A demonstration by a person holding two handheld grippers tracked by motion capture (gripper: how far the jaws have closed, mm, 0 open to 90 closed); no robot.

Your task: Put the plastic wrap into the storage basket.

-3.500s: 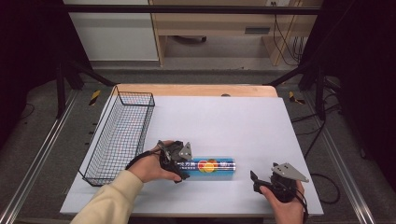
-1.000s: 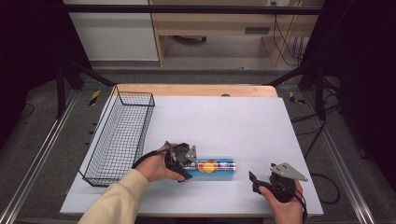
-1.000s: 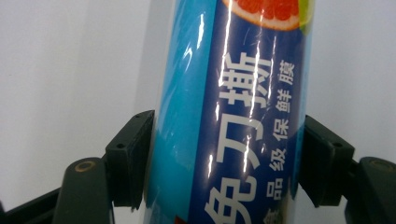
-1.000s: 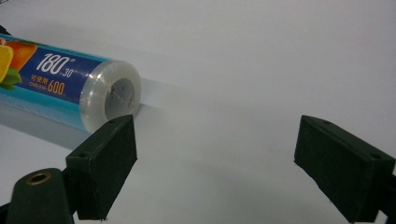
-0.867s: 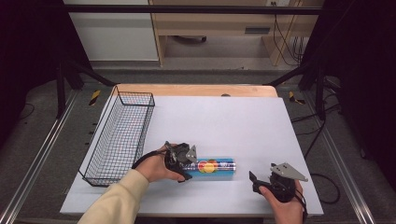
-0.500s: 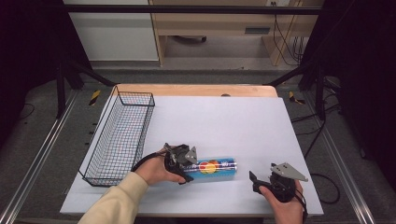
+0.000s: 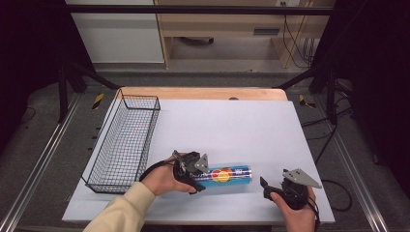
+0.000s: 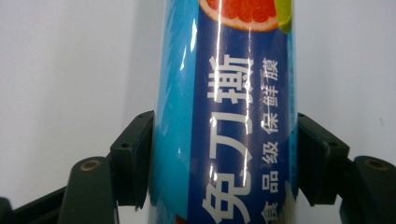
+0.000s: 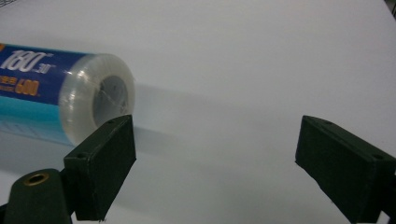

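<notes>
L gripper (image 7: 196,170) jaws just closed, pinching wrap roll (image 7: 227,175) w/ forearm angled in; R gripper (image 7: 270,187) jaws spread.

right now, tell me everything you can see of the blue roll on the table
The blue roll is a cylinder in glossy blue wrap printed with white Chinese characters and a cut citrus picture. Its right end shows clear wound film round a hollow core. It lies on its side near the front of the white table. The left claw is shut on it, pads pressing both flanks at its left end. The open right claw stays clear of it.
</notes>
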